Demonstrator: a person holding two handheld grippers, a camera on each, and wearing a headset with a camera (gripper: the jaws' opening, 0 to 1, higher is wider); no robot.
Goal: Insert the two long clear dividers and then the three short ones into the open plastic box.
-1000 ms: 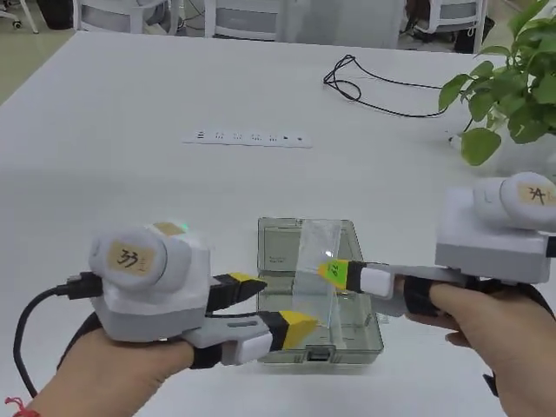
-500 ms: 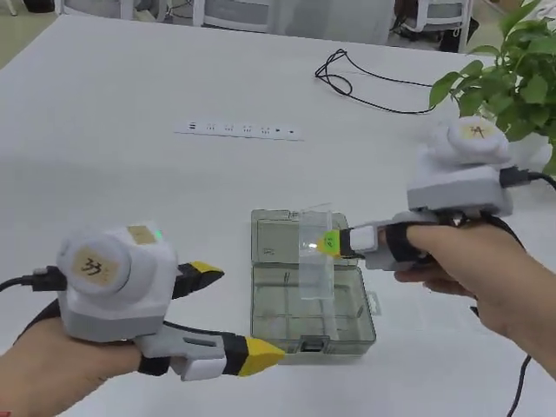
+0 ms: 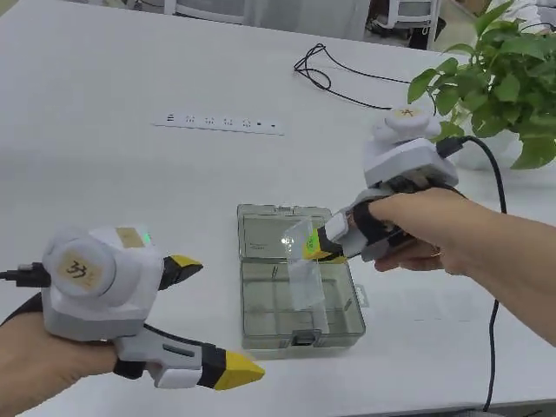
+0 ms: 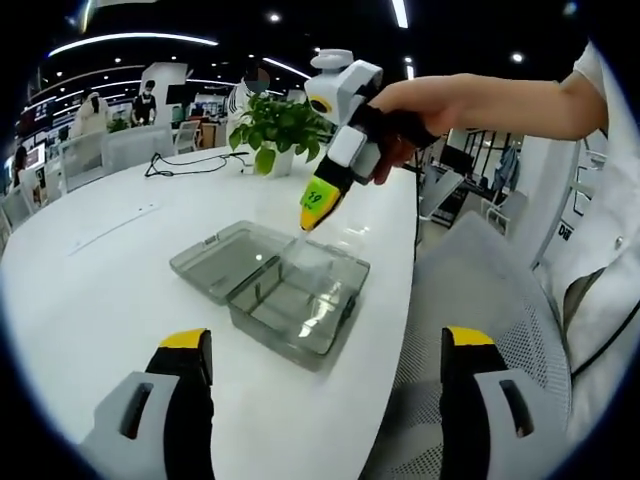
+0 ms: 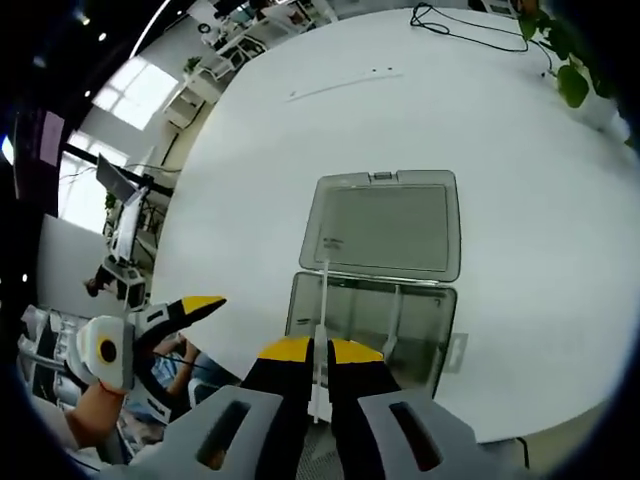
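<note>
The open smoky plastic box [image 3: 261, 233] lies on the white table with its lid flat behind the base. My right gripper [image 3: 314, 248] is shut on a clear divider [image 3: 304, 276], which hangs tilted over the base. The right gripper view shows that divider [image 5: 322, 330] edge-on between the shut jaws, above the box [image 5: 385, 225]. A thin pale strip [image 5: 393, 320] stands inside the base; I cannot tell what it is. My left gripper [image 3: 208, 317] is open and holds nothing, left of the box's front. The left gripper view shows the box [image 4: 215, 262] ahead and the right gripper [image 4: 318, 203] above it.
A white power strip [image 3: 213, 123] lies further back on the table. A black cable [image 3: 334, 74] loops at the back, beside a potted plant [image 3: 491, 78] at the right. A second black cable [image 3: 491, 200] trails from the right gripper.
The right gripper has lifted and tipped downward, and the divider now hangs over the box's base. The left gripper has drawn back from the box's front toward the left.
</note>
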